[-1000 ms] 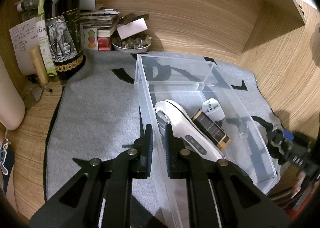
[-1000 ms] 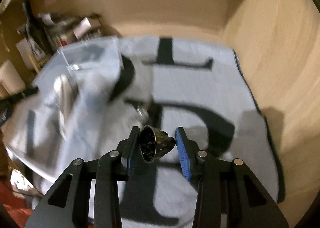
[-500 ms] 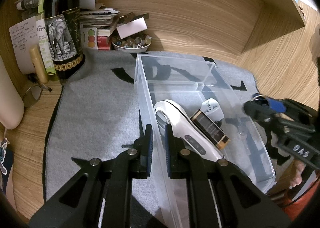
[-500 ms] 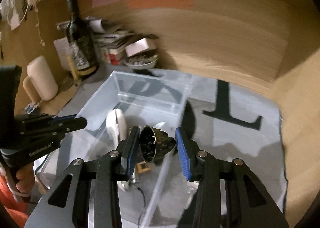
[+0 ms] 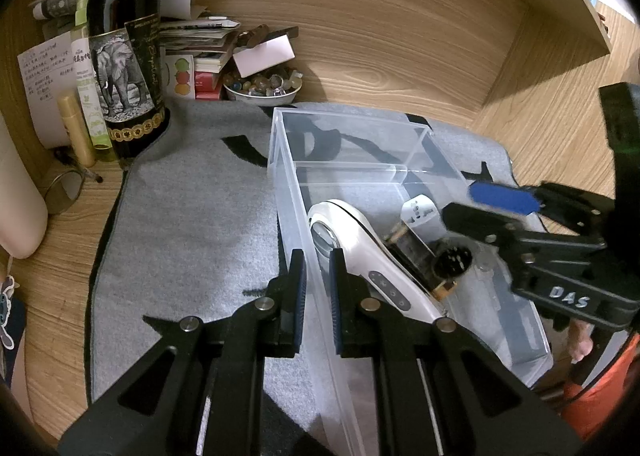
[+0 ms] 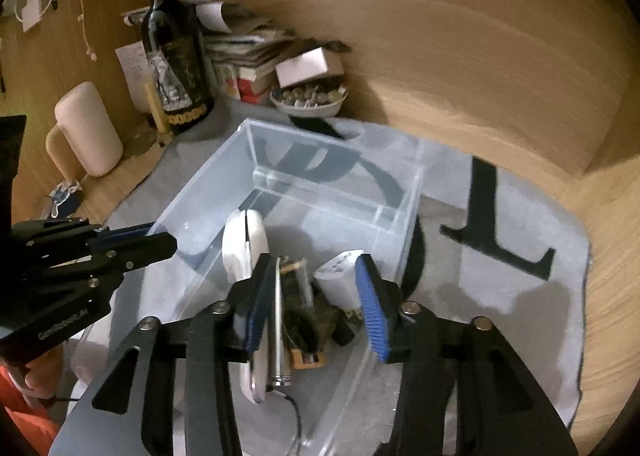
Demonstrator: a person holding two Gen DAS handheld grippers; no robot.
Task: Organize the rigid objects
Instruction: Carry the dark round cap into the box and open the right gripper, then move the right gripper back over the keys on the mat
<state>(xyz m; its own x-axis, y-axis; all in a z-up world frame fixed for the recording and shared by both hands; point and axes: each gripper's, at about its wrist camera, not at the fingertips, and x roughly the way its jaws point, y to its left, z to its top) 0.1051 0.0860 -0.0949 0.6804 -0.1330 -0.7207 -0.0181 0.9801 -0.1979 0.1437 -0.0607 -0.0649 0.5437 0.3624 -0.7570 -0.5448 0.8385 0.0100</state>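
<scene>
Tongs of the right hand [image 6: 310,296] stand wide over the clear bin [image 5: 288,192], the dark round object [image 5: 452,262] lying loose inside at frame centre, while left tongs [image 5: 316,292] pinch narrowly the bin's wall.

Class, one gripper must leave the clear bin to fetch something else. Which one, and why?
Right. The right gripper hangs open over the bin, holding nothing, so it is probably free to leave. The left gripper clamps the bin's wall, steadying it.
</scene>
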